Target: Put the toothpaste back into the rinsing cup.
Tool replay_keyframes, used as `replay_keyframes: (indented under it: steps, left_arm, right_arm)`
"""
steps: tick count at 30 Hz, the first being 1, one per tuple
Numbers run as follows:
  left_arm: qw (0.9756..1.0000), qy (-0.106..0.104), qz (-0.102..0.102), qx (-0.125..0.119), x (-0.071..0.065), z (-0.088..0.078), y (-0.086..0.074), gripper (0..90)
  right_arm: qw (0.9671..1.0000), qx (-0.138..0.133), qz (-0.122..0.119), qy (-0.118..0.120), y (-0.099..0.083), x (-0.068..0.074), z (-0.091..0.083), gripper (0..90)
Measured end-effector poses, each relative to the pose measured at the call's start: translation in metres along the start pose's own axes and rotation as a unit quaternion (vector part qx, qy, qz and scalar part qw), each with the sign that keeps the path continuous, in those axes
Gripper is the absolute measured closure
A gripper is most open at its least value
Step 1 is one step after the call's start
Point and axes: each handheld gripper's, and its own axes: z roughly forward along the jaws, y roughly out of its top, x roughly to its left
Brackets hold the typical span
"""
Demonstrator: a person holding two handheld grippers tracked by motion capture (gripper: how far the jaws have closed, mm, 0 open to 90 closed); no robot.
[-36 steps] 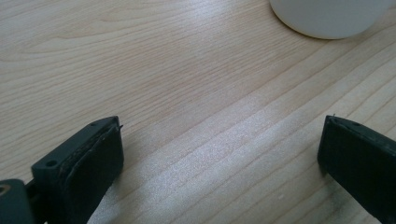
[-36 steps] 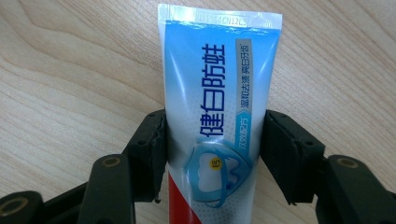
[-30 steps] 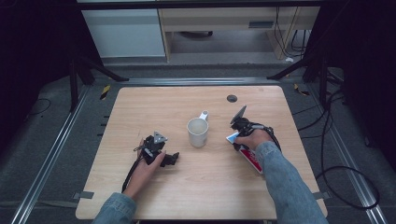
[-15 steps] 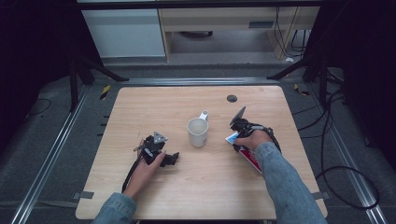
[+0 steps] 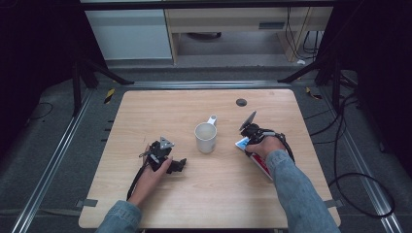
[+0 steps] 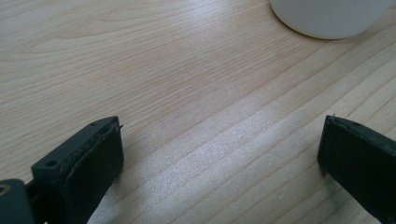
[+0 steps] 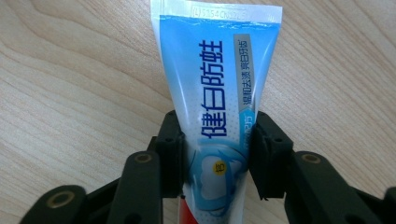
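Two jaws of right gripper (image 7: pixel 212 158) just closing, pinching toothpaste tube (image 7: pixel 217 93) between them

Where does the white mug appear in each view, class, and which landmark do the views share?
High view: mug at table centre, handle pointing away from the person.
Left gripper view: its base at the top right edge.
Right gripper view: not in this picture.
Shared landmark: the pale wood table.
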Motion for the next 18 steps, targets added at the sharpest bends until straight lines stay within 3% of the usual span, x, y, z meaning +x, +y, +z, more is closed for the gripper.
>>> replay_keyframes:
  steps: [1, 7, 18]
  left_arm:
    - [1.0, 0.0, 0.0, 0.0, 0.0, 0.0, 0.0, 0.0]
    - [1.0, 0.0, 0.001, 0.001, 0.0001, -0.0001, 0.0, 0.0]
    - [1.0, 0.0, 0.001, 0.001, 0.0002, -0.0001, 0.0, 0.0]
  right_arm:
    - [0.9999, 0.001, 0.016, 0.004, -0.0001, 0.0019, -0.0014, 62.2]
    - [0.9998, -0.012, 0.017, 0.006, -0.0041, -0.0022, -0.0047, 69.5]
    - [0.9989, -0.03, 0.032, 0.015, -0.0062, -0.0078, -0.0105, 72.3]
